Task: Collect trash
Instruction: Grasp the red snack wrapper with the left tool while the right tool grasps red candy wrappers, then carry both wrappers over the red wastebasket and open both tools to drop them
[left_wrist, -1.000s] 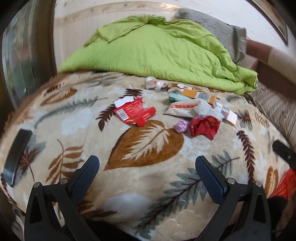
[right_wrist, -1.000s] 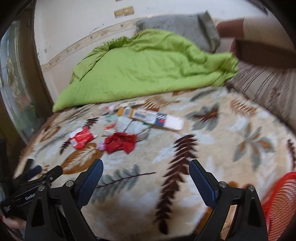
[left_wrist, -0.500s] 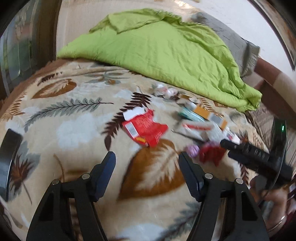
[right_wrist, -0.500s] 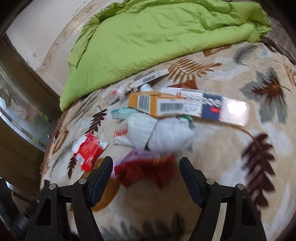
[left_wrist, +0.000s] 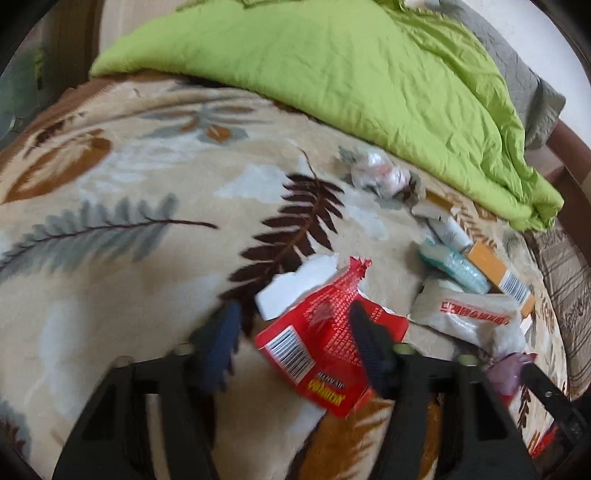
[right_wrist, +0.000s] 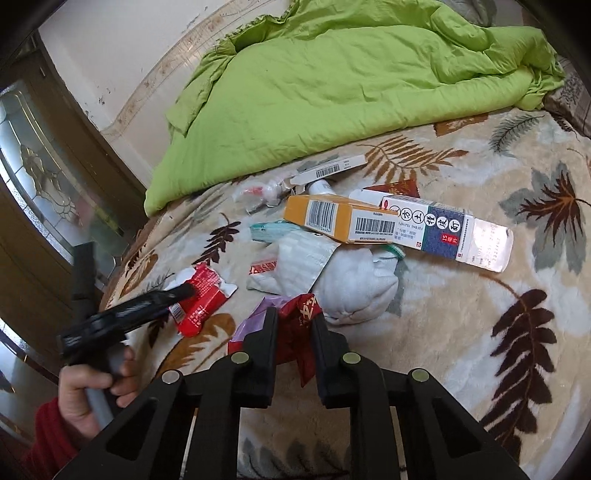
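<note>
Trash lies scattered on a leaf-patterned blanket (left_wrist: 110, 258). My left gripper (left_wrist: 293, 314) is open and straddles a torn red carton (left_wrist: 314, 343); its right finger lies over the carton. The right wrist view shows that same carton (right_wrist: 201, 299) under the left gripper (right_wrist: 184, 291), which a hand (right_wrist: 96, 384) holds. My right gripper (right_wrist: 294, 317) is shut on a crumpled red wrapper (right_wrist: 295, 332), with a purple wrapper (right_wrist: 255, 325) just to its left.
An orange box (right_wrist: 332, 218), a white and blue box (right_wrist: 447, 232), white plastic bags (right_wrist: 354, 284) and a teal packet (right_wrist: 273, 229) lie beyond the grippers. A green duvet (right_wrist: 332, 92) is heaped at the back. A wood and glass door (right_wrist: 44, 177) stands left.
Both grippers moved forward and down onto the trash. The left narrowed around the red carton. The right closed on the crumpled red wrapper.
</note>
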